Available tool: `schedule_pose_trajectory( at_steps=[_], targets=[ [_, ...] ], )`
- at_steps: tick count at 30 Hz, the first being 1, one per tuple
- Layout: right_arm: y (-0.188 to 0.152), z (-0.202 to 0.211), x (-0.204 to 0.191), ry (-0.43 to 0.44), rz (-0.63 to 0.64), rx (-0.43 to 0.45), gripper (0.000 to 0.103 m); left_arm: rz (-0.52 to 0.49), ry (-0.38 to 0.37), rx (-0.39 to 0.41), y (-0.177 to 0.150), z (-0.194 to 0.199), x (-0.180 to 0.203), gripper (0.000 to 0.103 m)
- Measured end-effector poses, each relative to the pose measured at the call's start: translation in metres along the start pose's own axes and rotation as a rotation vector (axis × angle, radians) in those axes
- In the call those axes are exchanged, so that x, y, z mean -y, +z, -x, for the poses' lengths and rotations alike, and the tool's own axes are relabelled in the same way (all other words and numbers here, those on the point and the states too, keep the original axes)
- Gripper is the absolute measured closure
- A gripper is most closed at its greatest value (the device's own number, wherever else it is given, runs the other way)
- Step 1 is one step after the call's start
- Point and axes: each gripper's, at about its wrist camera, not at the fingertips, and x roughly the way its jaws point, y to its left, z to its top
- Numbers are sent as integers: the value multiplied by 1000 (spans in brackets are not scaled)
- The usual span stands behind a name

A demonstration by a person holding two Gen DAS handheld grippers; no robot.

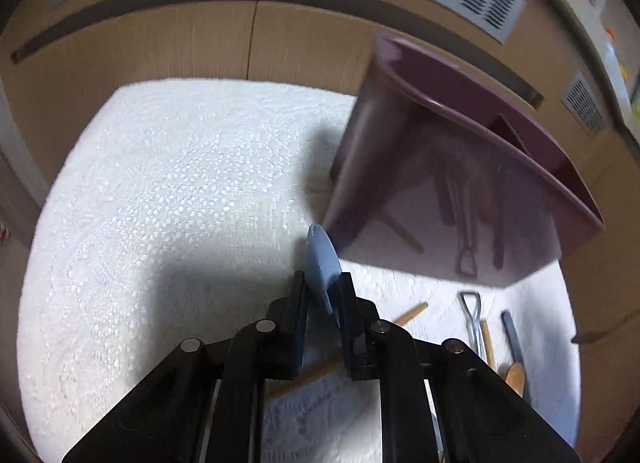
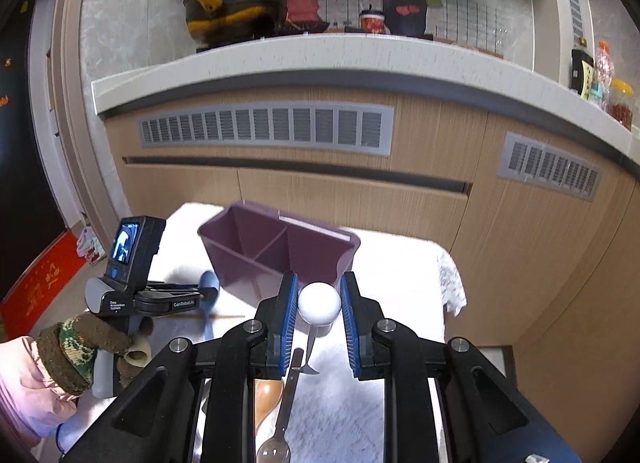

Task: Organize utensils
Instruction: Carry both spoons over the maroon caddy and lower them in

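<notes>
Now we see: left gripper (image 1: 323, 297) pinching blue spoon (image 1: 320, 259) beside bin (image 1: 440, 199) | right gripper (image 2: 319, 311) clamped on white spoon (image 2: 319, 303) before bin | bin mid-cloth (image 1: 168, 191) | wooden spoon (image 2: 267, 395), clear spoon (image 2: 280, 423) near front edge

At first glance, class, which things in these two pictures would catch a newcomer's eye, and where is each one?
The purple bin with a divider stands out most, sitting on the white cloth before the wooden cabinets. Next comes the blue spoon pinched in the left hand-held gripper, close to the bin's near corner. Then the white spoon, its round bowl between the pads of the right hand-held gripper, just in front of the bin.
</notes>
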Motion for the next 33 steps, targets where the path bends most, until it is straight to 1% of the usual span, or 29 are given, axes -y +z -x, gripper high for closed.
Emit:
schedule_pose_trajectory(
  at_steps=[4, 6, 8, 9, 11, 13, 15, 16, 17, 19, 21, 22, 24, 27, 29, 33],
  targets=[
    [-9, -5, 0, 6, -4, -26, 83, -66, 9, 84, -22, 32, 9, 92],
    [-12, -6, 0, 9, -9, -35, 83, -80, -2, 124, -28, 49, 13, 95],
    [-14, -5, 0, 13, -16, -36, 83, -86, -10, 175, -32, 71, 15, 95],
    [-14, -3, 1, 14, -21, -34, 83, -92, -16, 212, -33, 84, 16, 95],
    [-11, 4, 2, 15, -26, -12, 83, -122, -12, 314, -33, 118, 24, 95],
    [-4, 12, 0, 16, -23, 15, 83, -138, -23, 372, -20, 141, 33, 95],
    [11, 26, -2, 21, -18, 67, 83, -152, -41, 445, -3, 170, 36, 95],
    [20, 33, -3, 23, -15, 93, 83, -165, -51, 508, 9, 190, 42, 95],
    [29, 40, -4, 22, -12, 121, 83, -168, -51, 548, 19, 201, 44, 95],
    [53, 55, -7, 19, 6, 188, 83, -179, -55, 660, 43, 229, 55, 95],
    [77, 64, -9, -7, 25, 247, 83, -189, -46, 735, 60, 242, 65, 95],
    [85, 65, -10, -13, 35, 262, 83, -194, -41, 770, 70, 245, 70, 95],
    [100, 61, -12, -19, 51, 279, 83, -196, -35, 810, 87, 242, 74, 95],
    [110, 40, -13, -29, 63, 265, 83, -207, -10, 834, 105, 223, 76, 95],
    [111, 21, -12, -35, 64, 243, 83, -206, 0, 819, 112, 195, 74, 95],
    [103, -24, -5, -15, 40, 157, 83, -174, 7, 760, 116, 141, 70, 95]
  ],
)
